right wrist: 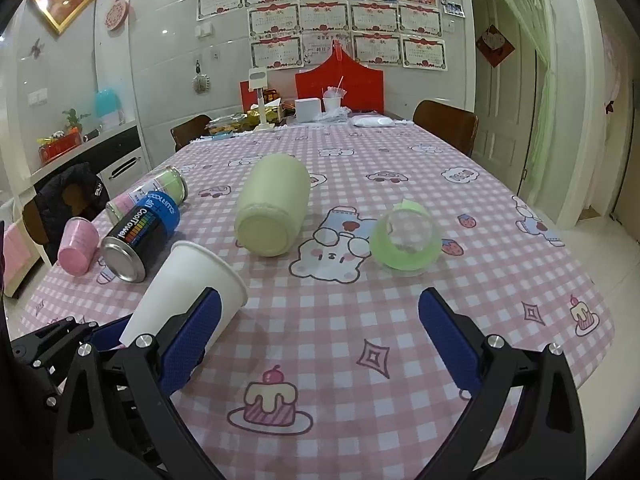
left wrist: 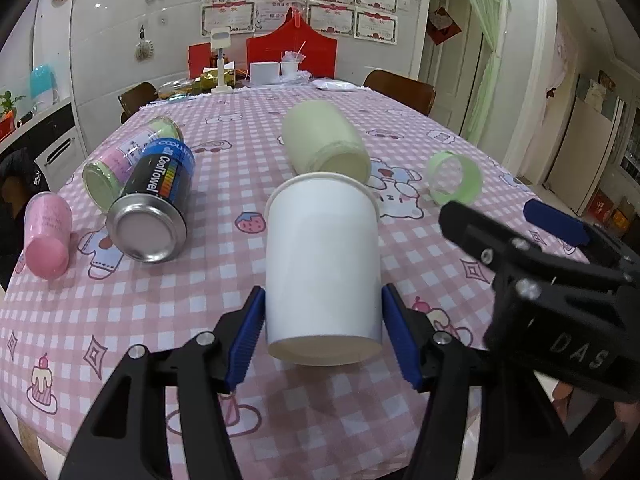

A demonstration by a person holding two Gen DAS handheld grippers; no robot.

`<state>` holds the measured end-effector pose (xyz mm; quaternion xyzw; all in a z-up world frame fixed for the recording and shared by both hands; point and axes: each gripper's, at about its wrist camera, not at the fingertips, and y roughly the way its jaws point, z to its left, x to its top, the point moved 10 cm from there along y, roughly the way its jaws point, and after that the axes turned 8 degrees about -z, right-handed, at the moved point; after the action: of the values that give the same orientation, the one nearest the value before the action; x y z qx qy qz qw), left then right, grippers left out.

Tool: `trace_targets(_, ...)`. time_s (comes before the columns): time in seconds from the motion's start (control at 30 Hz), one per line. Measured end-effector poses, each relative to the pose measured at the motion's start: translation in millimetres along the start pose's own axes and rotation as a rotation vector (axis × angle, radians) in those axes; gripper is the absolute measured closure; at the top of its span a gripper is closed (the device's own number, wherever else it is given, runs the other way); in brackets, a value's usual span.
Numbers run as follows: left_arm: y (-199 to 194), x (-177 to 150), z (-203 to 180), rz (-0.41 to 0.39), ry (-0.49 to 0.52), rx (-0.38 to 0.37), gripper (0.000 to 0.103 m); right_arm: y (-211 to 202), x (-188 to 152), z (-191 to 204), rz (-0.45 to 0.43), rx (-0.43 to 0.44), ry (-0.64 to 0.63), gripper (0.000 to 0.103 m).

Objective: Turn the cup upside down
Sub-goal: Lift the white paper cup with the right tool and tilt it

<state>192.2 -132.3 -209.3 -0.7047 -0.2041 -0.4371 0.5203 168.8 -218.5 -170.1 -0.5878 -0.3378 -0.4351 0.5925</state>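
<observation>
The left gripper (left wrist: 323, 334) is holding the white paper cup (left wrist: 322, 268) between its two blue pads, one pad pressing on each side of the wall near the cup's base. The cup is tilting away from the camera: its closed bottom is facing back toward the gripper and its rolled rim is pointing forward, toward the middle of the table (left wrist: 200, 300). In the right wrist view the same cup (right wrist: 188, 288) is lying at a slant above the checked cloth, and its rim seems to be touching or almost touching the cloth (I cannot tell which).

The grip low on the body is sensible, I think, because it is leaving the open end free to come down flat on the table, and the pads are staying clear of the rim.

The right gripper (right wrist: 332, 340) is hanging beside with its blue fingers wide apart and nothing between them. Probably it is only waiting, since one gripper is enough for so light a cup.

The other things are lying on their sides farther back: a pale green jar (left wrist: 324, 142), a black and blue can (left wrist: 154, 208), a pink cup (left wrist: 46, 236) and a small green glass (left wrist: 454, 178). They are well apart from the paper cup, so the turning is having room. In my judgement the flip is partly done; the rim is not yet resting flat.
</observation>
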Motion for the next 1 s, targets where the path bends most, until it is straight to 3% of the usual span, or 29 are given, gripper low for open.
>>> trace_targets(0.13,-5.9,2.4,3.7,-0.014,-0.009,-0.006,0.035,-2.6,7.4,6.0,0.008,0.043,0.04,0.008)
trace_targets(0.37,-28.1,14.5,17.8,-0.062,-0.008,-0.025,0.034,2.8,15.7,23.6,0.053,0.096,0.086,0.008)
trace_targets(0.53,-45.5,31.7,54.9,-0.154,-0.031,0.043,0.034,17.9,10.6,40.1,0.128,0.139,0.118,0.008)
trace_targets(0.73,-36.6,41.4,93.7,-0.162,-0.069,0.084,0.034,39.4,-4.1,62.9,0.243,0.194,0.183,0.008)
trace_targets(1.0,-12.9,49.8,98.1,-0.145,-0.027,0.029,0.034,62.3,-20.7,64.8,0.352,0.209,0.299,0.008)
